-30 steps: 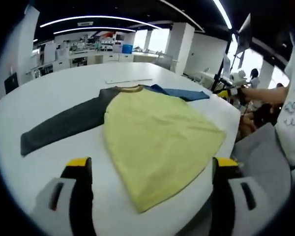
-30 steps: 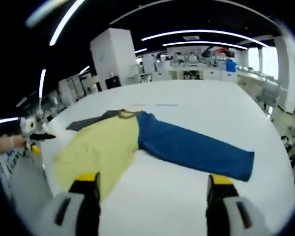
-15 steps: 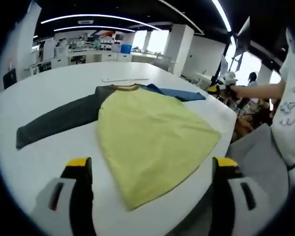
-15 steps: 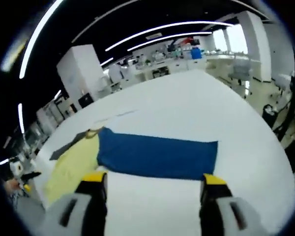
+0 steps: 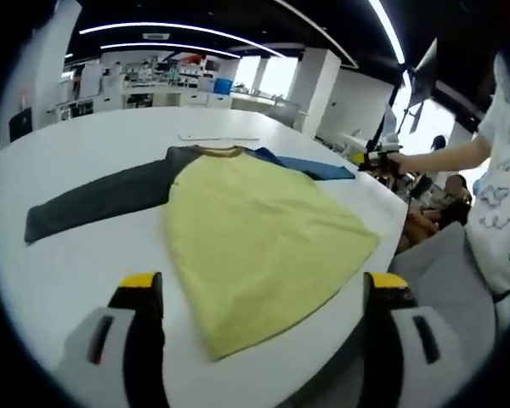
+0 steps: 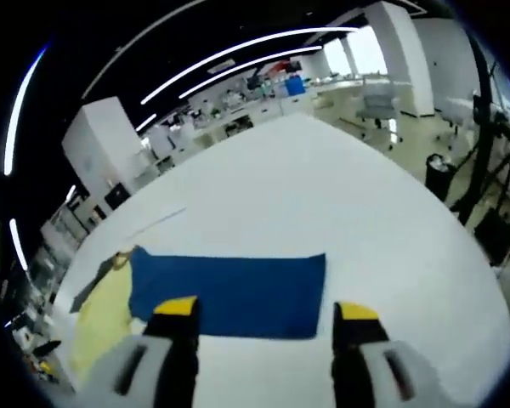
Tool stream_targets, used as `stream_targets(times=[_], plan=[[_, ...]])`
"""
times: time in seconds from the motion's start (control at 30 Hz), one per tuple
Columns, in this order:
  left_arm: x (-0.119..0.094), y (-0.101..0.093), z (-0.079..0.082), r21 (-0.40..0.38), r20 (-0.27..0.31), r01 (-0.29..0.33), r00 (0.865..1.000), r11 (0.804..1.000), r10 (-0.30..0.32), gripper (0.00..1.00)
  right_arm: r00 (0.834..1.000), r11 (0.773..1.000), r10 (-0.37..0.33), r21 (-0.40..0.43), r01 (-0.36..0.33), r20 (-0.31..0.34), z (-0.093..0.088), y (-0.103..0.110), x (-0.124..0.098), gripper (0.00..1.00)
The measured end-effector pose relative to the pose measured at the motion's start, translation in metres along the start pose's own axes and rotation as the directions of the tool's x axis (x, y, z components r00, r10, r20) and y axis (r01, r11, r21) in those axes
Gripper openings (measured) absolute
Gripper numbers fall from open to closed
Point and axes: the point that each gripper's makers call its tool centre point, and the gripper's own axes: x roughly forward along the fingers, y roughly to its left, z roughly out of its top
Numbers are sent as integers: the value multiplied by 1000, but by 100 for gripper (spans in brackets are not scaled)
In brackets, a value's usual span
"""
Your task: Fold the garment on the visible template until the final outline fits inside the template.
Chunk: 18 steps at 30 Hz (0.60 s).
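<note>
A long-sleeved shirt lies flat on the white table (image 5: 85, 272). Its yellow body (image 5: 255, 238) spreads toward me in the left gripper view, with a dark grey sleeve (image 5: 102, 197) stretched to the left and a blue sleeve (image 5: 310, 166) reaching right. My left gripper (image 5: 259, 293) is open above the shirt's hem. In the right gripper view the blue sleeve (image 6: 229, 293) lies just ahead of my open right gripper (image 6: 262, 313), with the yellow body (image 6: 102, 319) at the left. The right gripper (image 5: 370, 159) also appears far right in the left gripper view, held by a person's hand.
A thin pale strip (image 5: 219, 137) lies on the table beyond the collar. The table's rounded edge (image 5: 382, 246) drops off at the right, by the person's white shirt (image 5: 501, 212). Lab benches and a white cabinet (image 6: 106, 153) stand beyond the table.
The right gripper view has swung right and closer to the blue sleeve, so the yellow body slid to the left edge. The left gripper view shifted slightly; the shirt lies as before.
</note>
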Motion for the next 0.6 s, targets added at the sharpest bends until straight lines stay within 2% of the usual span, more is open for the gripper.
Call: stream_targets(times=[0.13, 0.33, 0.6], plan=[[-4, 2, -2, -11, 5, -14, 1000, 1000, 14, 94, 1000, 1000, -28, 7, 28, -11, -5, -7, 0, 54], [-8, 6, -1, -25, 13, -29, 999, 999, 29, 94, 999, 1000, -29, 9, 29, -32, -7, -15, 7, 43], [-9, 5, 1, -24, 18, -33, 999, 999, 34, 93, 998, 999, -38, -7, 37, -59, -16, -16, 13, 35]])
